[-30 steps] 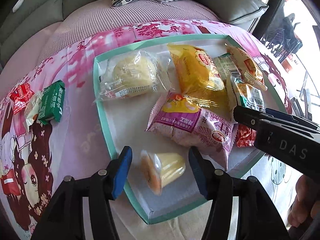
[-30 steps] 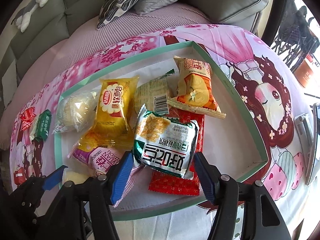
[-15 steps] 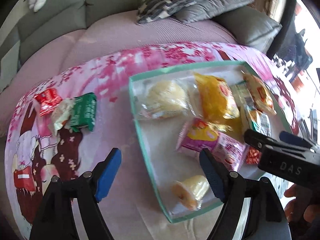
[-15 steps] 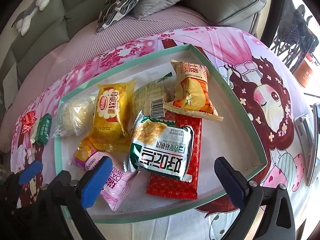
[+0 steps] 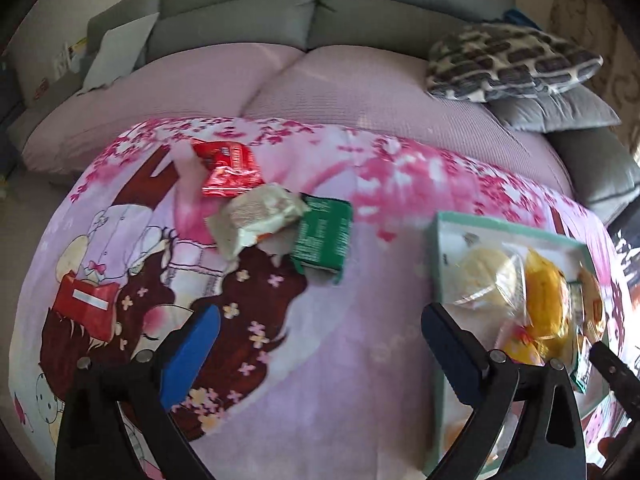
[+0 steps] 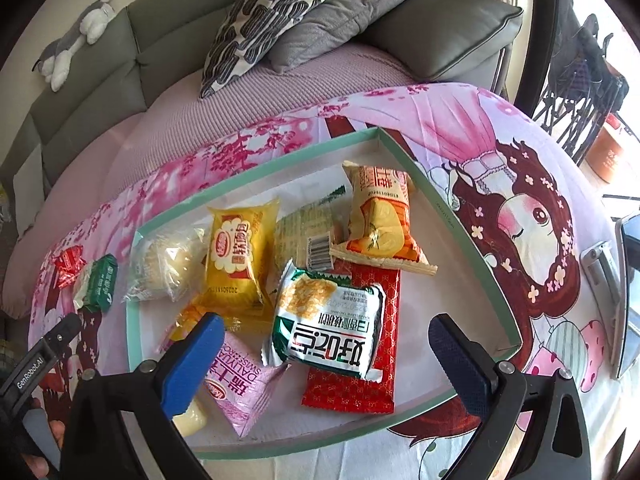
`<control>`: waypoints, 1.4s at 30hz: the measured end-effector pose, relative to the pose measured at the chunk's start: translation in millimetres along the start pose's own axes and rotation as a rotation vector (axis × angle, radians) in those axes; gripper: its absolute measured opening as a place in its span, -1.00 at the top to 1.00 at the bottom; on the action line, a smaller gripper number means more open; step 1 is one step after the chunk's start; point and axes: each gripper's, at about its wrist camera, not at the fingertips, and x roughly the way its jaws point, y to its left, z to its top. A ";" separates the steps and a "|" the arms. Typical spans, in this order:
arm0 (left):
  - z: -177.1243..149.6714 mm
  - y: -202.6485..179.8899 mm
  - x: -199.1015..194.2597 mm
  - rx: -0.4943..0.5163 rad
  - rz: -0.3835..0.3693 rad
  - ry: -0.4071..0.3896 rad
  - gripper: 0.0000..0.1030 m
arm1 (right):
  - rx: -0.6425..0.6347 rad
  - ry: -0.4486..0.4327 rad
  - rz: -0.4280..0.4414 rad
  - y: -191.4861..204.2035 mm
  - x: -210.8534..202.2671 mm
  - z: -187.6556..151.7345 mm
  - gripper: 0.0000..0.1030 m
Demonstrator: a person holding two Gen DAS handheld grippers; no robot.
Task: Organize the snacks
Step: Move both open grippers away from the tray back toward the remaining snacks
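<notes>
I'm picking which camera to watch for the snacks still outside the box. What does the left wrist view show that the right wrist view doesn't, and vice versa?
Only the left wrist view: the beige packet clearly, lying between its neighbours.

Only the right wrist view: the green-and-white packet, the long red packet, the pink packet and the toy cat on the sofa back.

Both: the red packet, the green packet, the box, the yellow packet and open, empty fingers.
</notes>
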 end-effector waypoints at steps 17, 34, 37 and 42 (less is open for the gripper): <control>24.2 93.6 -5.5 -0.157 0.008 -0.116 -0.95 | -0.192 -0.098 0.200 92.6 -16.9 -7.9 -1.00; 33.7 164.7 10.1 -0.252 -0.002 -0.027 -0.95 | -0.415 0.005 0.291 209.5 7.1 -28.5 -1.00; 37.4 175.0 17.6 -0.281 -0.021 0.010 -0.95 | -0.417 0.031 0.302 221.9 15.4 -26.1 -1.00; 50.4 179.6 29.7 -0.283 -0.107 0.047 -0.95 | -0.438 0.059 0.306 237.9 28.8 -15.9 -1.00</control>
